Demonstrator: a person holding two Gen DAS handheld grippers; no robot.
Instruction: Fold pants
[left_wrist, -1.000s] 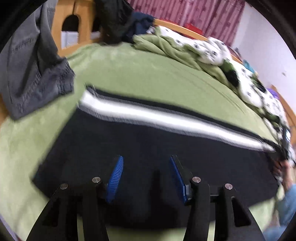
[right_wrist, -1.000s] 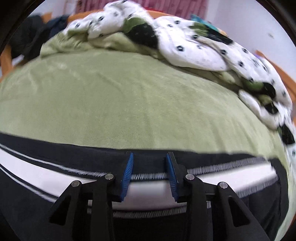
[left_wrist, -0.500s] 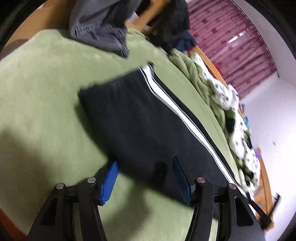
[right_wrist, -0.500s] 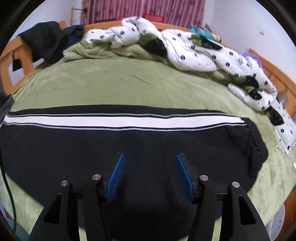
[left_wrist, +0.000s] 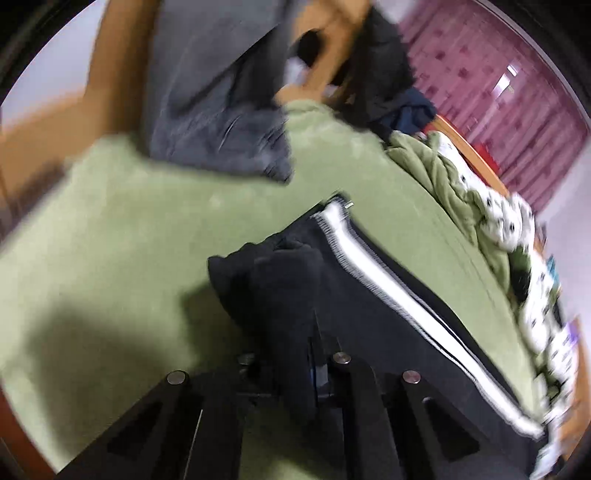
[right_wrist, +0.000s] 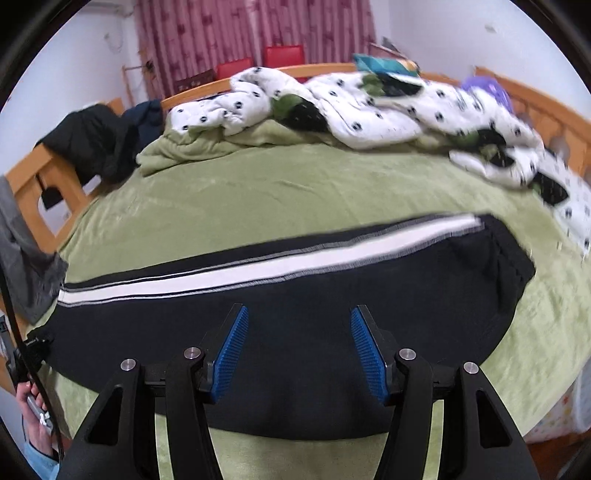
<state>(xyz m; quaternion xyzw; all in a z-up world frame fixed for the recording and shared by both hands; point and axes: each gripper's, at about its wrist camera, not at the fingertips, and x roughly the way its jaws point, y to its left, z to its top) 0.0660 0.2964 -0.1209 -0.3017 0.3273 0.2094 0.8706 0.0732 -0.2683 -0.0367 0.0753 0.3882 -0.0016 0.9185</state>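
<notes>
**Bedroom lot: pants laid out for folding, one end in hand**

Bedroom with maroon curtains (right_wrist: 255, 33) and pale walls; wooden bed frame (right_wrist: 40, 184) along the left and far sides

Bed (right_wrist: 295, 192), green plush cover, serving as the folding surface; its near half is kept free for the garment

Spotted white quilt (right_wrist: 369, 107), bunched along the far edge, apparently pushed back to make room

Pants (right_wrist: 295, 295), black with a white side stripe, lying flat and lengthwise across the near part of the bed, stripe on the far side; waistband to the right, leg ends to the left, one end bunched upward

Grey garment (left_wrist: 218, 110), draped over the frame beside the leg ends, clear of the pants

Dark clothes (right_wrist: 96, 140) heaped on the far-left frame corner

Right claw (right_wrist: 299, 339), wide apart, empty, poised over the mid-section of the pants

Left claw (left_wrist: 299, 365), clamped on a fold of black cloth at the leg end, judged ready to carry that end toward the waistband
</notes>
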